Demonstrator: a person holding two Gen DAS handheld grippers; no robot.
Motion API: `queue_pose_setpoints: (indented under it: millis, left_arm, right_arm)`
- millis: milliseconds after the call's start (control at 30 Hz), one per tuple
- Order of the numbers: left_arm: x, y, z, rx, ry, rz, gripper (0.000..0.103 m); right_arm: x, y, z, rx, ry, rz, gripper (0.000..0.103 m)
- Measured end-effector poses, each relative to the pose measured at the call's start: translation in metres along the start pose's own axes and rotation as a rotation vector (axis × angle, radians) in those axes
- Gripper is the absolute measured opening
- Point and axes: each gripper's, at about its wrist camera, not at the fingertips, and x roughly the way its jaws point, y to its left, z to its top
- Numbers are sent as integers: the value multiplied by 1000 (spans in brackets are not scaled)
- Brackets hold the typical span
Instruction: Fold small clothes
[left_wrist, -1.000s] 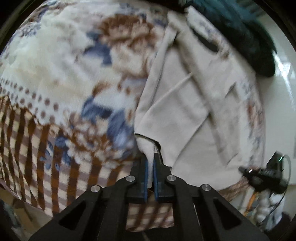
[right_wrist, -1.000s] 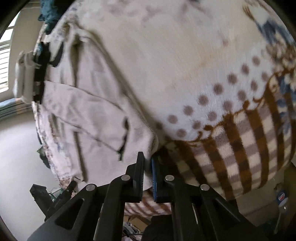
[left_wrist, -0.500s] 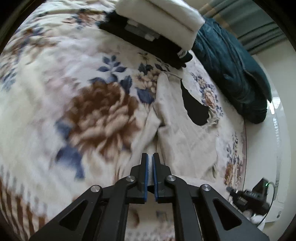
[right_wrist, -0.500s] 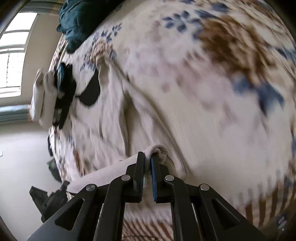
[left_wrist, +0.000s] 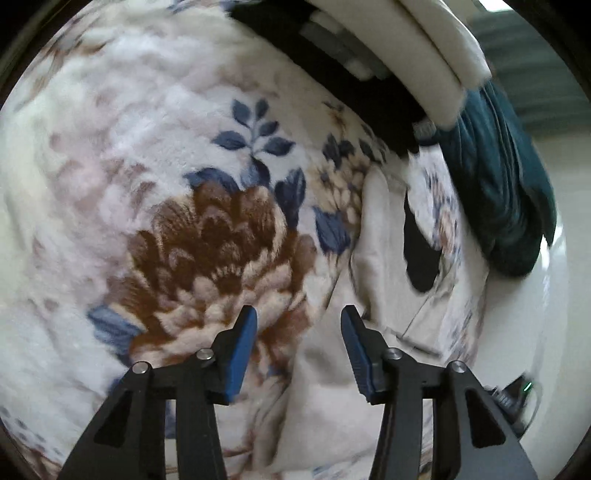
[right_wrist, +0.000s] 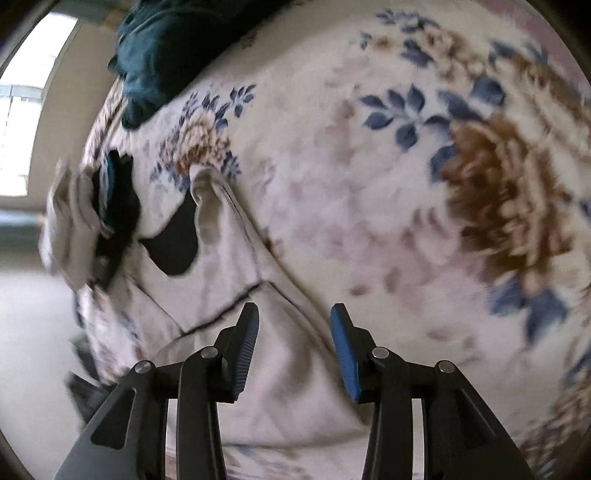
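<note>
Left gripper (left_wrist: 298, 325): jaws spread wide, nothing between the blue pads; it hovers over the seam where the garment's edge meets the blanket.
Right gripper (right_wrist: 294, 325): jaws likewise wide apart and empty, poised above the folded cloth.
Beige garment (left_wrist: 373, 280): a pale beige piece lying on the bed, doubled over on itself; in the left wrist view its folded edge runs up from below the jaws toward a narrow upper end. A dark zip or seam line crosses it in the right wrist view (right_wrist: 221, 258).
Black patch (right_wrist: 175, 243): a dark shape near the garment's upper end; whether it is an opening, lining or a separate scrap, I cannot tell.
Floral blanket (left_wrist: 147, 166): fleecy cream cover with brown blooms and blue leaves, spread over the bed and carrying everything else.
Folded stack (left_wrist: 417, 62): cream pieces on top of black ones, at the far side of the blanket beyond the garment; blurred in the right wrist view.
Teal bedding (left_wrist: 506, 192): a dark teal bundle at the bed's far edge, beside the stack and apart from the beige garment.
Window (right_wrist: 22, 110): bright pane at the left rim of the right wrist view.
Image quality: both views are motion-blurred, so fine details of the fabric are unclear.
</note>
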Motion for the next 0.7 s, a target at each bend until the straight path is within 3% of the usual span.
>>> queue_pose_setpoints:
  millis: [167, 300, 333, 367, 400, 700]
  left_arm:
    - [22, -25, -7, 184, 66, 54, 45]
    - [47, -40, -11, 257, 87, 84, 42]
    - [49, -44, -12, 277, 62, 97, 25]
    - [51, -47, -12, 296, 47, 122, 4]
    - [53, -49, -11, 302, 44, 133, 5]
    - [34, -72, -7, 301, -62, 174, 4]
  right_arm:
    - [22, 6, -6, -84, 47, -33, 43]
    - [45, 13, 1, -89, 53, 22, 43]
    - [47, 15, 2, -93, 44, 31, 41]
    - [48, 18, 2, -98, 24, 26, 25]
    - [50, 20, 2, -110, 13, 7, 8]
    - [27, 14, 16, -78, -53, -53, 3]
